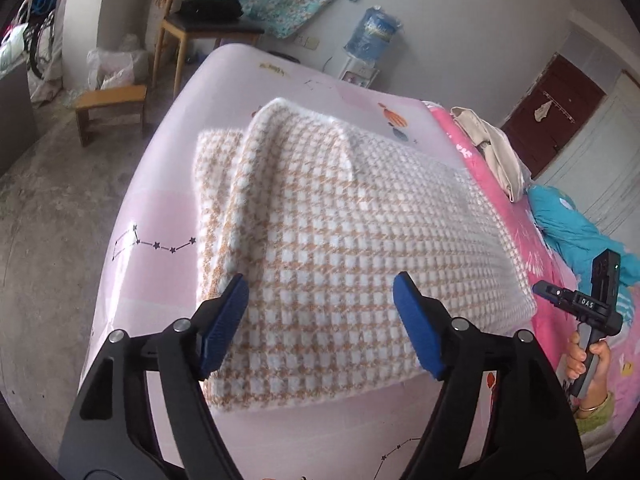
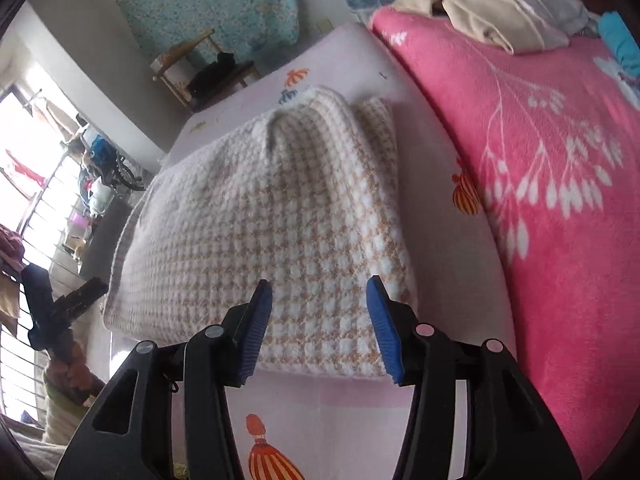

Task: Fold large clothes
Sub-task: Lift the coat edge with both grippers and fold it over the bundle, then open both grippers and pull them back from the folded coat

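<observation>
Your checked knit garment (image 1: 320, 232) lies already folded into a thick rectangle on the pale pink sheet (image 1: 160, 208) of the bed, near its foot edge and just beside the bright pink blanket (image 2: 540, 160) that covers the rest of the mattress. Both of your grippers hang above its near edge with nothing in them: the left gripper (image 1: 320, 312) has its fingers (image 1: 224, 320) spread wide, and the right gripper (image 2: 320, 320) has its fingers (image 2: 256, 324) about half apart, neither touching the cloth. By the look of it you are between folds, with the sleeves tucked in and one narrower flap lying along the top. If another fold is wanted, bring both grippers down onto the near corners, pinch through all the layers, and carry that edge over toward the far end evenly so the stack does not skew.
</observation>
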Available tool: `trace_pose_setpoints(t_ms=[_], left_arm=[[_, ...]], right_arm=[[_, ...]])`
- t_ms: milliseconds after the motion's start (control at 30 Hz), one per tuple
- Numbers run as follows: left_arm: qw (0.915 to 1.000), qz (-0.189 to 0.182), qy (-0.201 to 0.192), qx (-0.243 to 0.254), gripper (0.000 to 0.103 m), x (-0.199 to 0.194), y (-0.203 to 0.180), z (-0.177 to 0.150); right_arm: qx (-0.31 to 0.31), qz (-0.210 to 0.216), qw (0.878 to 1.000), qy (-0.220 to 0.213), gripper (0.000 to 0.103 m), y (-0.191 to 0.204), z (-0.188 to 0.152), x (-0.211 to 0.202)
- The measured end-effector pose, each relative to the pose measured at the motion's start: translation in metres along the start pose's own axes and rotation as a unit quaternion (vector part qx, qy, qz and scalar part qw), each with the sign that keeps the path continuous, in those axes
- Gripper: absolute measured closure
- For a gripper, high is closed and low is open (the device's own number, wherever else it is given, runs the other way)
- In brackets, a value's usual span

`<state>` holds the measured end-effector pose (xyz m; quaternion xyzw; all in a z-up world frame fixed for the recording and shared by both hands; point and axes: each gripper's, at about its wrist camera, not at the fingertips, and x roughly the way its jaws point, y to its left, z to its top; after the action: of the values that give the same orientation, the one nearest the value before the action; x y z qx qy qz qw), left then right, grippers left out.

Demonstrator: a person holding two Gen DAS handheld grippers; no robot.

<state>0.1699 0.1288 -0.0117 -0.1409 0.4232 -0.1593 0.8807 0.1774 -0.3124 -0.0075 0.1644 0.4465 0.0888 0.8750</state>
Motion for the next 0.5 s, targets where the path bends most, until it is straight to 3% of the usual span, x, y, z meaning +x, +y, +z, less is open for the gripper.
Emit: trace_pose_setpoints(t_ms=[67, 200, 267, 367, 500], left_arm=[[0.9994, 0.011, 0.003, 0.033, 0.03, -0.001, -0.014, -0.006], [0.9916, 0.105, 0.046, 0.061, 0.026, 0.031, -0.016, -0.023], [0.9905, 0.115, 0.037, 0.065, 0.027, 0.026, -0.017, -0.027], [0.9908, 0.106, 0.004, 0.084, 0.025, 0.005, -0.039, -0.024], [0.9861, 0.111, -0.008, 0.123, 0.022, 0.01, -0.071, -0.021]], right_arm=[[-0.037, -0.018, 0.999, -0.008, 0.049, 0.015, -0.007, 0.0], [-0.029, -0.082, 0.995, 0.045, 0.044, 0.006, -0.022, 0.035], [-0.027, -0.098, 0.994, 0.035, 0.045, 0.012, -0.021, 0.026], [-0.083, -0.11, 0.99, -0.018, 0.044, 0.049, -0.018, 0.003], [-0.143, -0.107, 0.983, -0.043, 0.032, 0.094, -0.018, 0.013]])
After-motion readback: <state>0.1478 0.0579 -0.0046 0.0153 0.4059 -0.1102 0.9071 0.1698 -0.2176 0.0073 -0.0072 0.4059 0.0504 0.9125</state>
